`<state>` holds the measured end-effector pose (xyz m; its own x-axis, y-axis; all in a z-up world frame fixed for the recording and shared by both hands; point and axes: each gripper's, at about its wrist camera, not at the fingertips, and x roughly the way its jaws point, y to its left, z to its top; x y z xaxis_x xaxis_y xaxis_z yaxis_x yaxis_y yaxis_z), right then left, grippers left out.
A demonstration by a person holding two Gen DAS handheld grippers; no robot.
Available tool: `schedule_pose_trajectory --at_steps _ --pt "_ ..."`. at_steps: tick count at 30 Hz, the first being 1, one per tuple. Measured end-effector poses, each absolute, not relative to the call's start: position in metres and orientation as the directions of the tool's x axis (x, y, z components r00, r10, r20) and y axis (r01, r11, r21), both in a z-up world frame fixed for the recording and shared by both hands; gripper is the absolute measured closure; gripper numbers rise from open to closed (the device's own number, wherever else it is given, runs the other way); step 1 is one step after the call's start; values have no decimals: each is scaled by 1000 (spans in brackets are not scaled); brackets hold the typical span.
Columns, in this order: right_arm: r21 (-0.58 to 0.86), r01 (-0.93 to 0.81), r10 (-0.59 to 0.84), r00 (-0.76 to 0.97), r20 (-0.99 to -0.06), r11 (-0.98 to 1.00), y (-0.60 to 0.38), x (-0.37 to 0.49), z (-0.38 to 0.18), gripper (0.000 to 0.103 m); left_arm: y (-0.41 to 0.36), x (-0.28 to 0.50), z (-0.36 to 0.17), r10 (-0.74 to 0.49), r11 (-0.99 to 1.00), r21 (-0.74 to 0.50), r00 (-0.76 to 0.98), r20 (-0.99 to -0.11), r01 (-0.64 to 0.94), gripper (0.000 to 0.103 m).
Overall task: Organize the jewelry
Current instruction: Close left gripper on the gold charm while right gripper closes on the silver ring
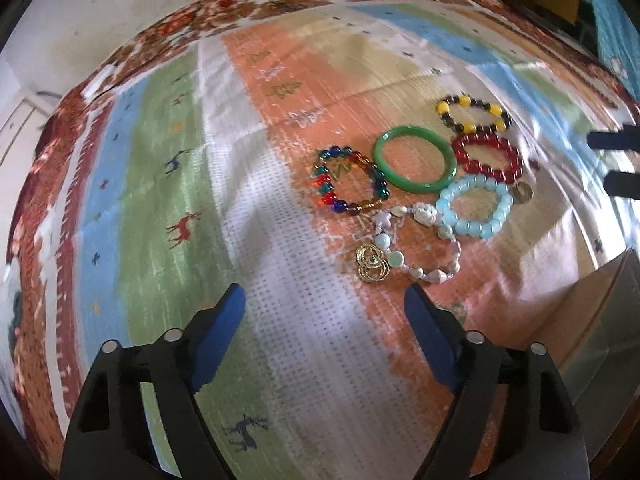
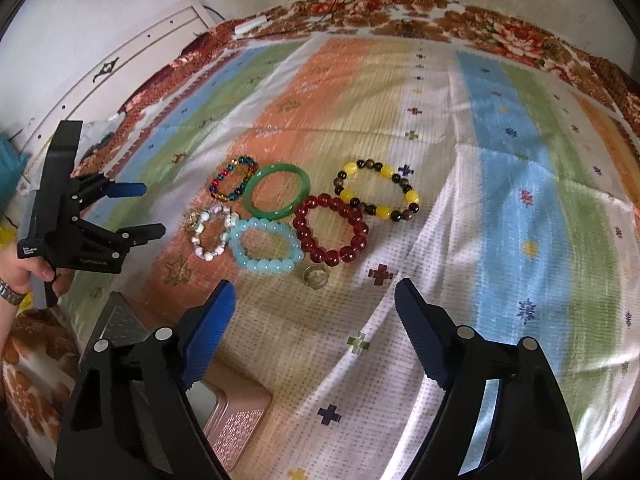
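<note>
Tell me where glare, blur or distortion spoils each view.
Left wrist: fisheye bends the cloth into a dome; glare whitens its right side, and the right tongs at the edge are smeared. Right wrist: same bulge, sharper; the bracelets read clearly, the box sits in shadow.

On the blanket [image 2: 500,240] there are five bead bracelets [image 2: 331,229], one green bangle [image 2: 277,195], one ring [image 2: 315,275], one gold pendant [image 1: 372,264] and one box [image 2: 236,420].

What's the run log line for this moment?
left gripper open, empty | right gripper open, empty | bracelets and ring on cloth | box near
</note>
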<state>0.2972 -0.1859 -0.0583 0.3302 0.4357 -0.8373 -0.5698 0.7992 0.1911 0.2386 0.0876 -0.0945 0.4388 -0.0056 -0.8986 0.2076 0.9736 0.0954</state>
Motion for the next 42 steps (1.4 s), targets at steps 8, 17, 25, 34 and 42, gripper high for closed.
schedule_pose_trajectory --at_steps 8,17,25,34,42 --pt "164 -578 390 291 -874 800 -173 304 -79 32 88 246 -110 10 963 115 392 -920 245 33" --pt "144 -582 343 248 -906 800 -163 312 -103 42 74 251 -119 -6 933 138 398 -917 333 44" --pt "125 -603 328 239 -914 788 -153 317 -113 50 74 258 -122 -77 913 105 418 -905 395 48" --pt "132 -598 331 235 -914 790 -149 324 -116 69 64 262 -124 -121 887 82 399 -909 454 73" --pt "125 -612 328 231 -916 781 -148 323 -118 81 60 261 -125 -133 889 65 391 -911 454 87"
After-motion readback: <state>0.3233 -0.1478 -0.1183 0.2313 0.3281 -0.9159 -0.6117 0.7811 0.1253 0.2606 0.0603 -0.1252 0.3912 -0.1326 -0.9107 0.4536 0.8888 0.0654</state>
